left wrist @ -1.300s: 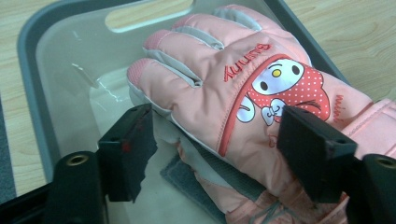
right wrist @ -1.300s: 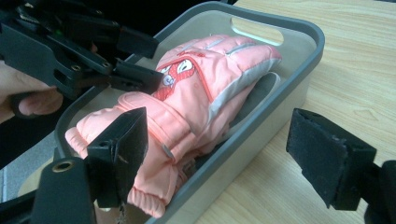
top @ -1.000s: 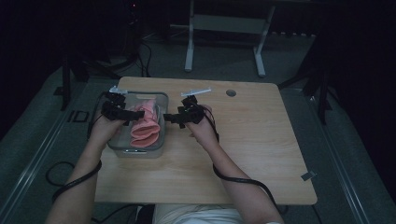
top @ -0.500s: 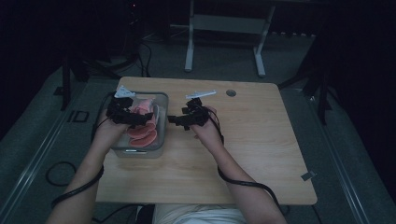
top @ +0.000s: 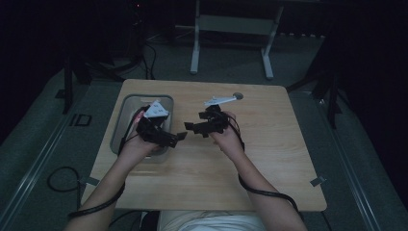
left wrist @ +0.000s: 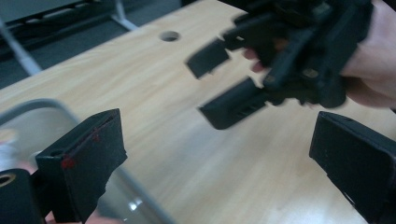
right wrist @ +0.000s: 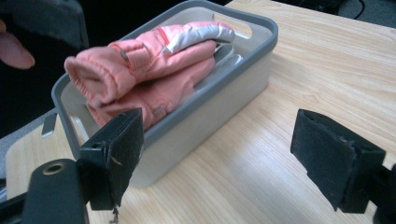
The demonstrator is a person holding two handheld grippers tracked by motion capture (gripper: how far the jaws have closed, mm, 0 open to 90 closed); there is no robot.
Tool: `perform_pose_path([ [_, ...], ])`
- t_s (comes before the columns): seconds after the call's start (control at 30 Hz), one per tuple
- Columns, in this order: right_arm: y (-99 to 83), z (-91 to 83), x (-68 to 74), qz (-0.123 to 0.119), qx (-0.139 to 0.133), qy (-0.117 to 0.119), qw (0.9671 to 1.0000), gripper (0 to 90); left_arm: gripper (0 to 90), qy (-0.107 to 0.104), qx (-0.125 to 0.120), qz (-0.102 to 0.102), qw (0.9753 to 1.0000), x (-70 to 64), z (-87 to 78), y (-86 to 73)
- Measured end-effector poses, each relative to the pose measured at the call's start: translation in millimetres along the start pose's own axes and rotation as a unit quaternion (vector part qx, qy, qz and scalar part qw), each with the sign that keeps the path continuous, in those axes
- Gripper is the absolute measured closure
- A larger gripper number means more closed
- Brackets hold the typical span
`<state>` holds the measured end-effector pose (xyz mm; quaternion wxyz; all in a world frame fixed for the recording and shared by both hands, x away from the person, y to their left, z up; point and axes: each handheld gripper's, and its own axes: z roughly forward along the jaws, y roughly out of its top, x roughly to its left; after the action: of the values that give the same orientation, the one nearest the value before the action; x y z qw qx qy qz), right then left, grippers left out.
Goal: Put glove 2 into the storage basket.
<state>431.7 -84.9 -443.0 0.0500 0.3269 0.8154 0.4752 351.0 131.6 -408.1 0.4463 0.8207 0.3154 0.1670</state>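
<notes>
A pair of pink and white gloves (right wrist: 154, 60) lies in a grey bin (right wrist: 219, 107) at the left of the wooden table (top: 274, 149). In the high view my left hand and gripper cover most of the bin (top: 126, 103). My left gripper (top: 174, 137) stands open over the bin's right rim and points right, with nothing between its jaws (left wrist: 217, 172). My right gripper (top: 190, 128) is open and empty too, facing the left one from a short way off. It shows ahead in the left gripper view (left wrist: 233, 79), and its own view (right wrist: 226, 158) looks at the bin.
A round hole (top: 238, 96) sits near the table's far edge. A metal stand (top: 231, 24) and cables are on the dark floor beyond. The bin's rim (left wrist: 51, 105) curves under my left jaw.
Both grippers have drawn back from the gloves, to the right and toward the person. The left one now hangs over the bin's right rim, and the gloves stay in the bin.
</notes>
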Motion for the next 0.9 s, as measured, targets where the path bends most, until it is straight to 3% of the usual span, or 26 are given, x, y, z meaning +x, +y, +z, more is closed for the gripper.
perform_pose_path([
  [0.23,-17.8,-14.6,-6.8,-0.013,0.003,0.000,0.9999,17.0,3.0,-0.033,-0.002,0.031,0.9990,-26.4,12.1,-2.8],
  [0.47,-38.5,-28.2,-15.5,-0.023,0.001,-0.003,0.9997,16.9,3.0,-0.081,-0.002,0.047,0.9956,-48.2,24.5,-8.6],
  [0.7,-57.3,-37.0,-23.4,-0.029,0.002,-0.005,0.9996,16.9,3.0,-0.106,-0.011,0.068,0.9920,-67.4,37.1,-15.9],
  [0.9,-75.5,-41.2,-29.2,-0.036,0.010,-0.007,0.9993,16.9,3.1,-0.128,0.008,0.073,0.9890,-79.2,54.8,-24.4],
])
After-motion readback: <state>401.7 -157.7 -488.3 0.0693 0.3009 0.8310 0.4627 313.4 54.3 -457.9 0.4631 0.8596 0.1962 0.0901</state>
